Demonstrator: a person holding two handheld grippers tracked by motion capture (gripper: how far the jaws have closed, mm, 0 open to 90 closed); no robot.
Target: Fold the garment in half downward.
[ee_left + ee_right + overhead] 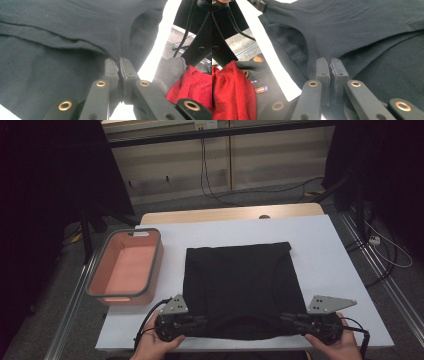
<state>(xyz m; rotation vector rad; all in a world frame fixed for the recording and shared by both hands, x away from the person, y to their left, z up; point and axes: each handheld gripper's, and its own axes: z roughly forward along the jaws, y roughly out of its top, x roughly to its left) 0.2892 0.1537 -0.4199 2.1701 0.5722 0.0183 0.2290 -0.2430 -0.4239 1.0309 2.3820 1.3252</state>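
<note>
Left gripper (197, 321), right gripper (289, 318): both pinching black garment (242, 280) hem | pink bin (126, 266) left, apart

The black shirt (240, 285) is soft cloth, matt, with fine stitched seams. The table (325, 250) has a smooth, white, matt top, and pale wood shows along its far edge. The pink tub (125, 265) near the left edge looks like smooth plastic with a grey rim. The left tongs (119, 65) and right tongs (330, 65) are dull black plastic with shiny brass rings. Each carries a grey metal plate.
</note>
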